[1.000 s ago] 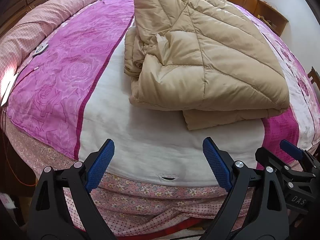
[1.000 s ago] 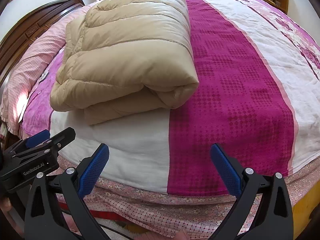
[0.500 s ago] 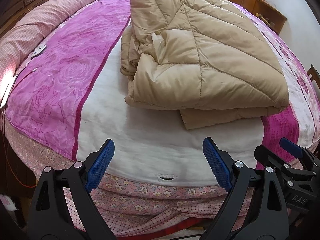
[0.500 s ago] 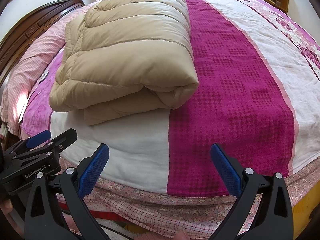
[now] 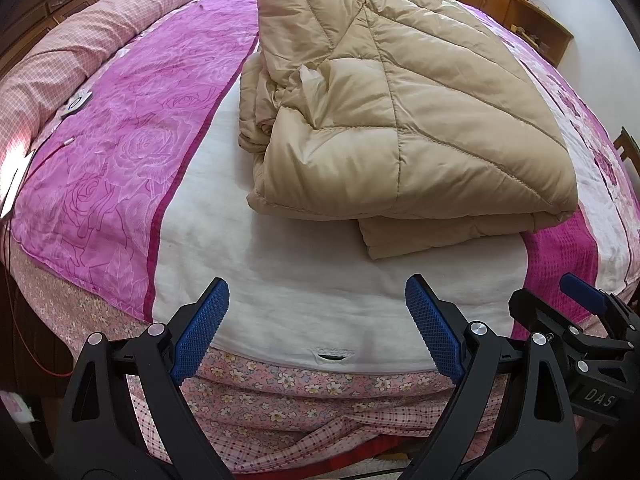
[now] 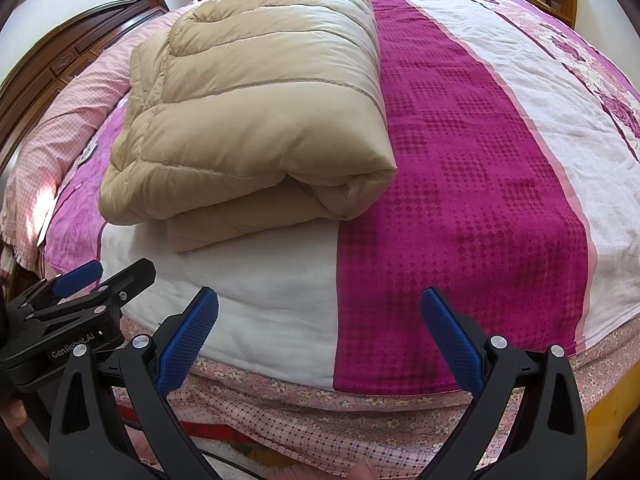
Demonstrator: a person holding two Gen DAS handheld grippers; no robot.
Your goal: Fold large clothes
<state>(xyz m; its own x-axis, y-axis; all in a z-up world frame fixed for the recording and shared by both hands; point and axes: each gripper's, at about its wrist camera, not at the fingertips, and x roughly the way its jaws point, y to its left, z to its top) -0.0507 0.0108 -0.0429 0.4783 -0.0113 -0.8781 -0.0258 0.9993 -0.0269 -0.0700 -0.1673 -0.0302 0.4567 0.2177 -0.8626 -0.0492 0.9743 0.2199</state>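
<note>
Down coat: big beige quilted coat [image 5: 404, 120], folded into a thick bundle, sitting in the upper middle of the left wrist view and the upper left of the right wrist view [image 6: 256, 120].
Coat's resting spot: on the bedspread [image 5: 288, 264], mostly over its white band, right edge lapping onto the dark magenta stripe [image 6: 460, 208].
Coat's folds: rounded fold faces the right wrist camera; loose, crumpled layers show at the coat's left side in the left wrist view.
Left gripper: [image 5: 316, 332] jaws spread wide, blue pads empty, hovering at the lower edge of frame above the bed's near edge, well apart from the coat.
Right gripper: [image 6: 320, 340] jaws likewise wide apart, nothing between the pads, low in its frame over the white and magenta bands, clear of the coat.
Bed edge: floral pink sheet [image 5: 304, 396] hangs below the bedspread at the bottom of both views.
Headboard: dark wood [image 6: 80, 52], upper left of the right wrist view.
</note>
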